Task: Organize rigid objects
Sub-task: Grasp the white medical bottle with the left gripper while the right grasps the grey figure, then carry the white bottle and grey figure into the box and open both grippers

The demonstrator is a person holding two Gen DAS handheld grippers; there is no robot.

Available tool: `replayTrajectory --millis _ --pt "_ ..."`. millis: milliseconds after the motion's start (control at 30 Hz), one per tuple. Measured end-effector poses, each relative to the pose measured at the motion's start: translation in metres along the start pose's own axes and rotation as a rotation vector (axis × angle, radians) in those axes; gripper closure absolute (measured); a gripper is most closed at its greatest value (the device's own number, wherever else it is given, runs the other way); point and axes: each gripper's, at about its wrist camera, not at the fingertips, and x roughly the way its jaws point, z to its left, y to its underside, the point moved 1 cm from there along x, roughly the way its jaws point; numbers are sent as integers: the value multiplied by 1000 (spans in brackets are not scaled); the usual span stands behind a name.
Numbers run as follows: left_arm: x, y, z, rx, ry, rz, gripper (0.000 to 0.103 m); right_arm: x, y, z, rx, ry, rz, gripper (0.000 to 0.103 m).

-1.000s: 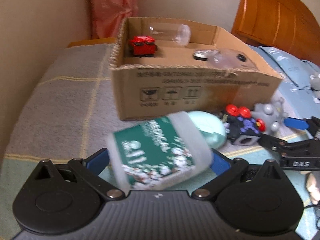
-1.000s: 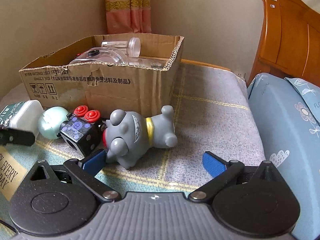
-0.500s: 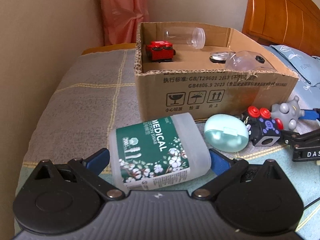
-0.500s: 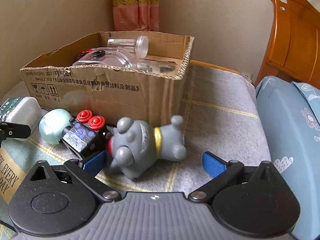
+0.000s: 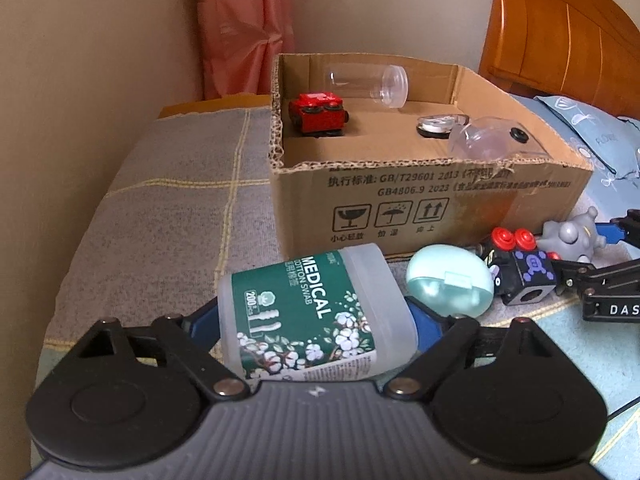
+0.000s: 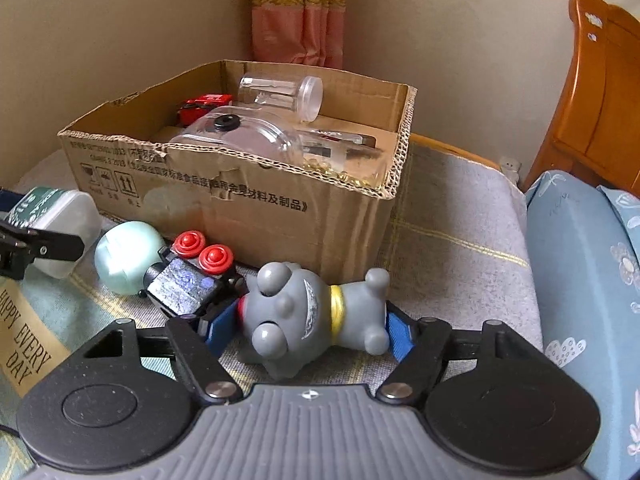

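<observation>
My left gripper [image 5: 312,320] is shut on a cotton swab box [image 5: 316,312] with a green label, held just in front of the cardboard box [image 5: 420,200]. My right gripper [image 6: 308,324] is shut on a grey toy figure [image 6: 312,312] lying on the bed cover beside the cardboard box [image 6: 248,196]. A mint green case [image 5: 450,286] and a black cube toy with red knobs [image 5: 520,268] lie between the two grippers. Both also show in the right wrist view, the case [image 6: 124,256] left of the cube [image 6: 188,280].
The box holds a red toy car [image 5: 318,114], a clear jar [image 5: 368,82], a clear bottle [image 6: 240,140] and a tin [image 5: 436,126]. A wall is on the left, a wooden headboard [image 6: 600,100] and blue pillow [image 6: 580,280] on the right.
My left gripper has steadied and lifted the swab box slightly. My right gripper has moved forward and closed on the grey toy, which was lying free before.
</observation>
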Motion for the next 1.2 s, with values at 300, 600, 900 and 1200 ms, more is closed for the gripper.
replayTrajectory --millis 300,600,900,1200 --pt "-14 -5 1 80 37 10 19 -16 -1 -3 -9 -42 7 27" --pt "-46 -15 -5 177 78 -11 19 -34 -7 -4 -39 -68 23 27" --pt "-78 -56 -17 259 122 -126 19 -70 -28 -4 -72 -120 -12 27" --pt "-45 -97 -35 304 93 -183 19 -92 -66 -9 -88 -136 -94 27"
